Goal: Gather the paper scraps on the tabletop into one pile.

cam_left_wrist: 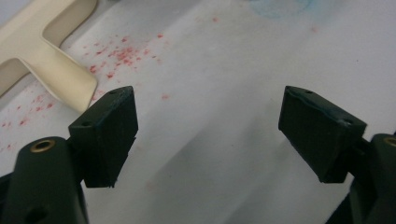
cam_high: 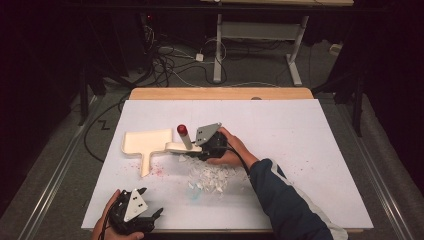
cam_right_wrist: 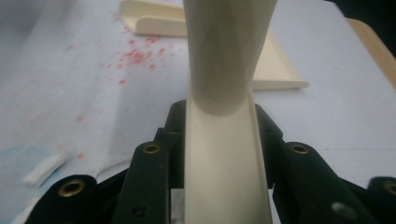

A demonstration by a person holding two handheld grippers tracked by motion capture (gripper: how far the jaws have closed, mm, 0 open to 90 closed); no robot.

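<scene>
High view, nearest first: the left gripper (cam_high: 150, 216) rests at the table's (cam_high: 310, 150) near edge, jaws spread with nothing between them. Beyond it lie white scraps (cam_high: 212, 178), then the right gripper (cam_high: 197, 152), jaws pinching a cream brush handle (cam_right_wrist: 226, 158). Just left of that gripper sits the cream dustpan (cam_high: 145, 141).

Cream dustpan (cam_high: 142, 142) lying on white sheet (cam_high: 300, 150) speckled with red flecks (cam_left_wrist: 123, 53) and a faint blue smudge (cam_left_wrist: 280, 5). Cream brush (cam_high: 182, 146) showing a dark red handle tip (cam_high: 182, 129). White scraps (cam_high: 212, 177) piling. Black claws, right (cam_high: 202, 152) and left (cam_high: 150, 202), each wearing a grey plate. Light wood table (cam_high: 220, 93) edging out. Sleeve (cam_high: 287, 200) showing navy with white stripe.
</scene>
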